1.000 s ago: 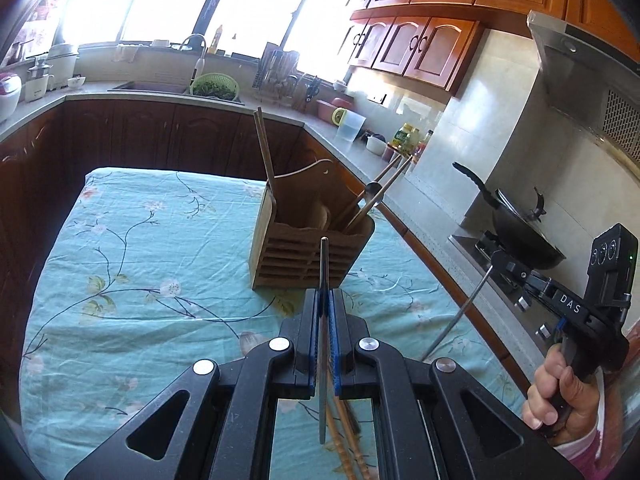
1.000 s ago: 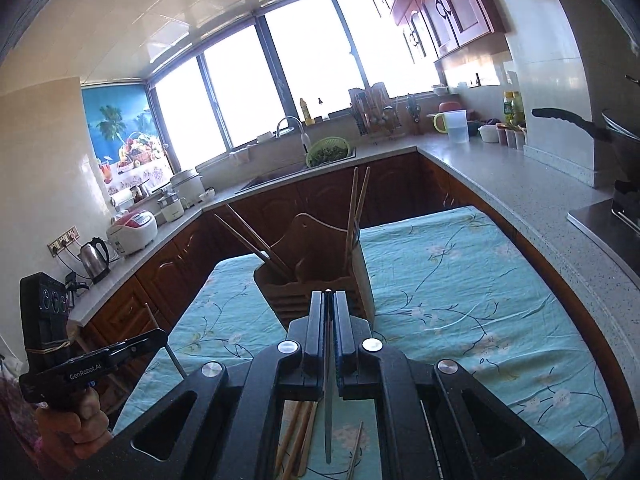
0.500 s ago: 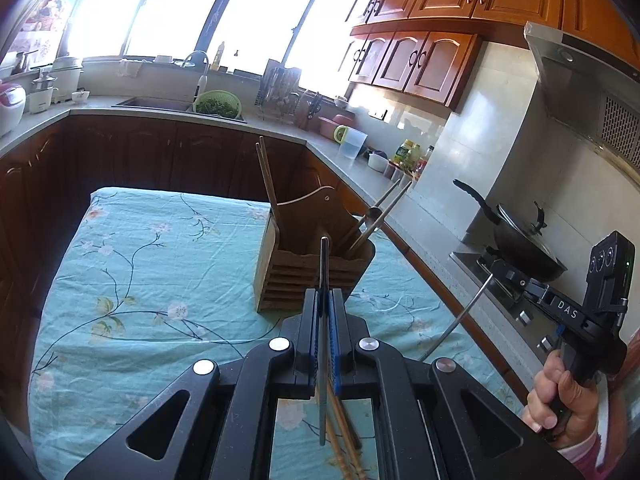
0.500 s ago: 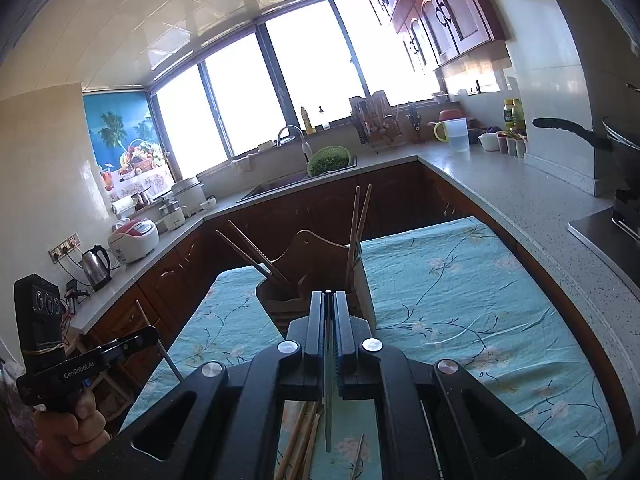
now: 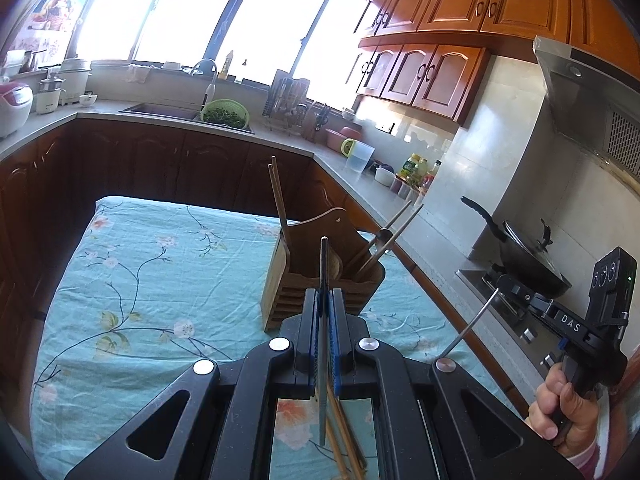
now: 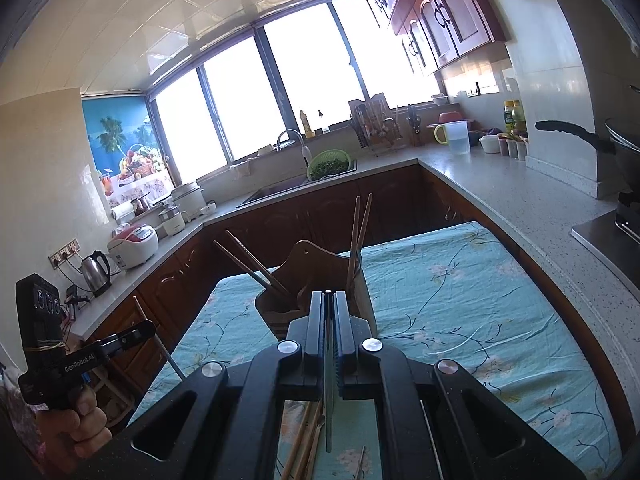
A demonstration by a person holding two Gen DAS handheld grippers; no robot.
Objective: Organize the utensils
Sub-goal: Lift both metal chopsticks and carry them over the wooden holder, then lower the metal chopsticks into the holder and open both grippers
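1. The left gripper [image 5: 324,304] is clenched on a thin metal utensil [image 5: 323,264], whose flat handle sticks up past the fingertips and hangs down below them.
2. The right gripper [image 6: 329,308] is clamped on a second thin metal utensil [image 6: 328,400], seen edge-on between the pads; its lower end hangs toward the near edge of the view.
3. A wooden utensil holder [image 5: 320,276] stands on the floral tablecloth [image 5: 140,280], just beyond the left gripper's tips. In the right wrist view the same holder [image 6: 316,280] sits directly past the tips, partly hidden by them.
4. Chopsticks [image 5: 278,196] stand in the holder's far left part, and another pair [image 5: 394,228] leans out to the right beside a dark-handled utensil.
5. Loose wooden chopsticks [image 6: 304,440] lie on the cloth below the right gripper, near its held utensil.
6. A wok [image 5: 528,248] sits on the stove at the far right.
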